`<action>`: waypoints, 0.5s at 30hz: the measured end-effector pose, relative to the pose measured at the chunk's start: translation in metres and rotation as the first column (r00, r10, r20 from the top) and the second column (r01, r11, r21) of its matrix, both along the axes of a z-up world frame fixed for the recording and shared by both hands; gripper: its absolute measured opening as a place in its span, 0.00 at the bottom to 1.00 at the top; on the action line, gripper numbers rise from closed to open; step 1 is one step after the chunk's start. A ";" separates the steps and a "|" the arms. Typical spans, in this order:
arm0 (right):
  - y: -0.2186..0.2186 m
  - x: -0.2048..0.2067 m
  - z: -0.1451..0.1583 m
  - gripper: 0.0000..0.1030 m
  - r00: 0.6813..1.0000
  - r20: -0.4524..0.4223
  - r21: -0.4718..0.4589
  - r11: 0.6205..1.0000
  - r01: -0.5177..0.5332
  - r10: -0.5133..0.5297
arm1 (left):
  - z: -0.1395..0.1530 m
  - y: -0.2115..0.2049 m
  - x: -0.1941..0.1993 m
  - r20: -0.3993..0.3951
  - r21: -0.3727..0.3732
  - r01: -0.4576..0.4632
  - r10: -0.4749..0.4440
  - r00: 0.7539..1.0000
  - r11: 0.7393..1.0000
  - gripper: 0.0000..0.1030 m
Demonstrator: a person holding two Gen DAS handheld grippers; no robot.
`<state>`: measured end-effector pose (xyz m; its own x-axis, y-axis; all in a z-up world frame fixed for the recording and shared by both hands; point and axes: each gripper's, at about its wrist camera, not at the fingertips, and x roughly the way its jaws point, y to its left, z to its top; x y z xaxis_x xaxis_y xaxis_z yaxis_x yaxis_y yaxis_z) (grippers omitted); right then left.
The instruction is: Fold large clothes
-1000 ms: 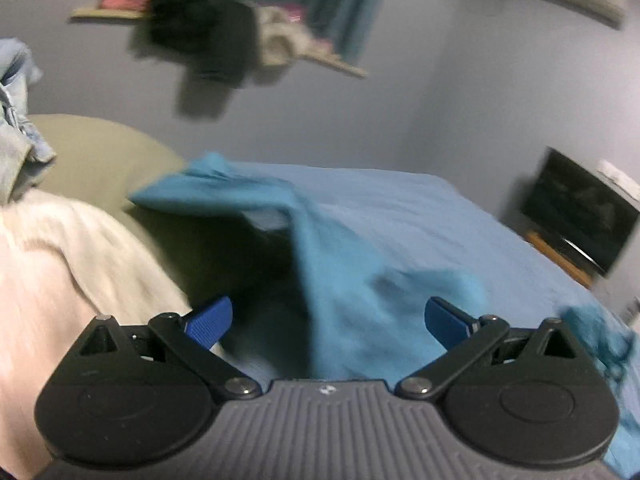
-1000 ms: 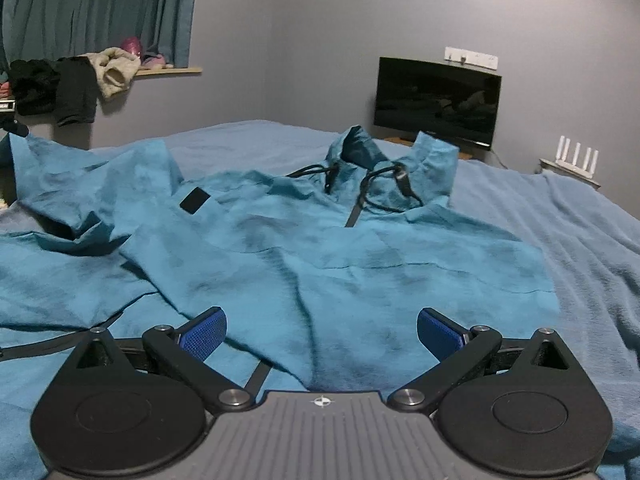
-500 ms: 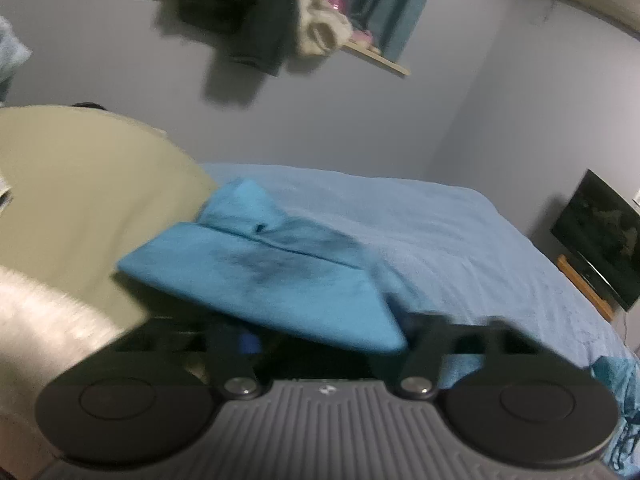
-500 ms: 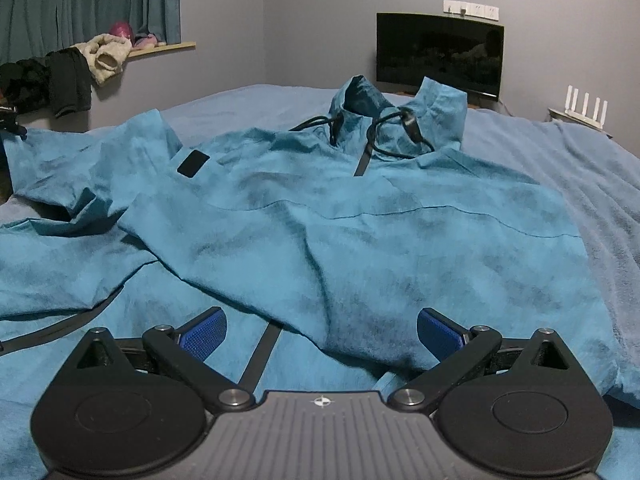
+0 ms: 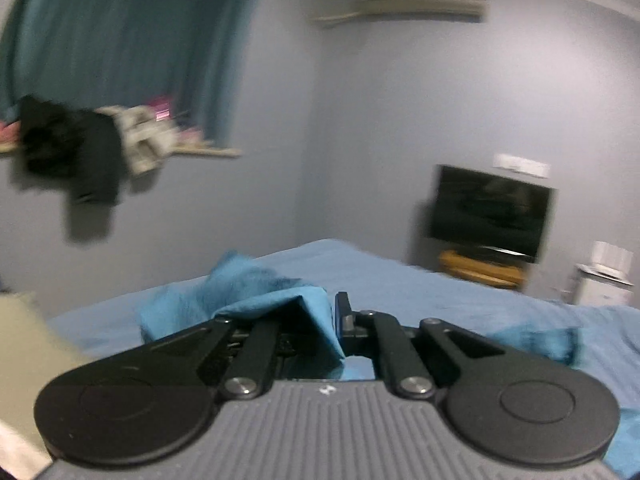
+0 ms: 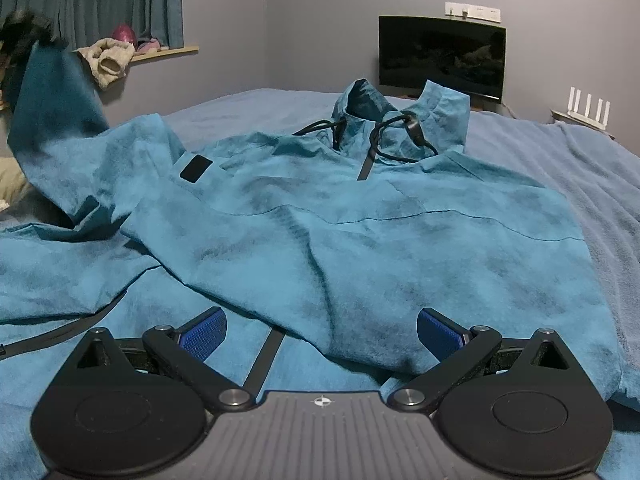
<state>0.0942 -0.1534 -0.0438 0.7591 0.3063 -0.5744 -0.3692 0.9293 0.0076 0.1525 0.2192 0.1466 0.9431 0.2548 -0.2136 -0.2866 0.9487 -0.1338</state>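
The teal hooded jacket [image 6: 340, 232] lies spread and rumpled across the bed [image 6: 580, 168], hood toward the far edge, its left sleeve [image 6: 52, 120] lifted.

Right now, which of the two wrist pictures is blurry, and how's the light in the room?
Left wrist view: motion-smeared, the television and shelf clothes streaked. Right wrist view: sharp, the jacket crisp, though fisheye-bent at the edges. Both dim, bluish, no glare.

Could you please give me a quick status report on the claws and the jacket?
Left claw shut on sleeve, lifted. Right claw open above jacket on bed. Nothing in the way.
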 end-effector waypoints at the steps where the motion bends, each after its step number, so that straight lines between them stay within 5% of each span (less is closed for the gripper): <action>1: 0.000 0.000 0.000 1.00 1.000 0.000 0.003 1.000 0.000 0.000 | 0.004 -0.015 0.004 0.013 0.006 0.041 -0.041 0.999 0.999 0.02; 5: 0.001 0.001 -0.002 1.00 1.000 0.001 0.007 1.000 -0.006 0.006 | 0.017 -0.099 0.021 0.049 0.032 0.230 -0.232 0.972 0.973 0.02; 8: 0.001 0.002 -0.004 1.00 1.000 0.005 0.002 1.000 -0.001 0.000 | 0.014 -0.168 0.030 0.038 0.054 0.372 -0.374 0.927 0.927 0.02; 13: -0.009 0.009 -0.008 1.00 0.999 -0.003 0.022 0.999 0.045 -0.045 | -0.017 -0.277 0.041 -0.036 0.111 0.539 -0.539 0.842 0.835 0.02; 15: -0.016 0.013 -0.011 1.00 0.998 -0.018 0.042 0.997 0.065 -0.064 | -0.040 -0.315 0.051 -0.125 0.116 0.584 -0.571 0.811 0.804 0.02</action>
